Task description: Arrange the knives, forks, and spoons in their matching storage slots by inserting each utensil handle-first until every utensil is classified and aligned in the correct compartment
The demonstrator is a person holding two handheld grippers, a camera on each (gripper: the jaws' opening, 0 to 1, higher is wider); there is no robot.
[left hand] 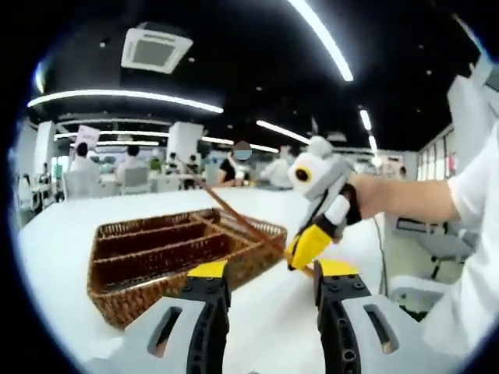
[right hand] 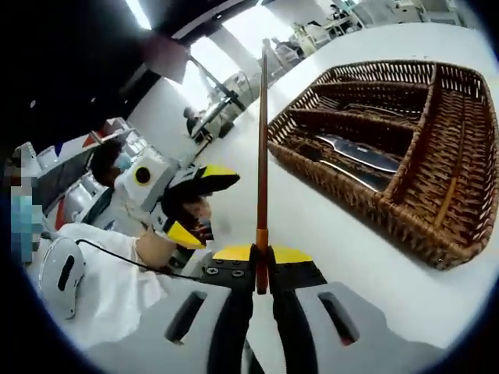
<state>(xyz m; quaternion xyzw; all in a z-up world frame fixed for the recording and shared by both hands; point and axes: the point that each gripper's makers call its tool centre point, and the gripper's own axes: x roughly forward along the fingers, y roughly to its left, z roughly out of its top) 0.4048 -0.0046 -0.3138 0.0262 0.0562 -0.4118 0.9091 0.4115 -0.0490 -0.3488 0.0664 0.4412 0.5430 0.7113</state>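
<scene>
Chopstick (right hand: 263, 156), thin and brown, is pinched between the right gripper (right hand: 262, 261) jaws, which are pressed together on its lower end; the stick runs straight up the right gripper view, tip clear of the table (right hand: 327, 226). In the left gripper view the same chopstick (left hand: 242, 222) slants across the near corner of the basket (left hand: 125, 300), held by the right gripper (left hand: 300, 257) with a hand (left hand: 382, 195) behind it. Left gripper (left hand: 269, 273) jaws are spread with nothing between them; it hovers over the table (left hand: 54, 234) just in front of the basket. From the right gripper view the left gripper (right hand: 199, 206) is also seen spread, off the table edge.

Basket (right hand: 343, 187) is wicker, with long slots plus a cross slot at one end. Knives (right hand: 359, 152) lie in one long slot; another chopstick (right hand: 446, 201) lies in the cross slot. People sit at tables in the background.
</scene>
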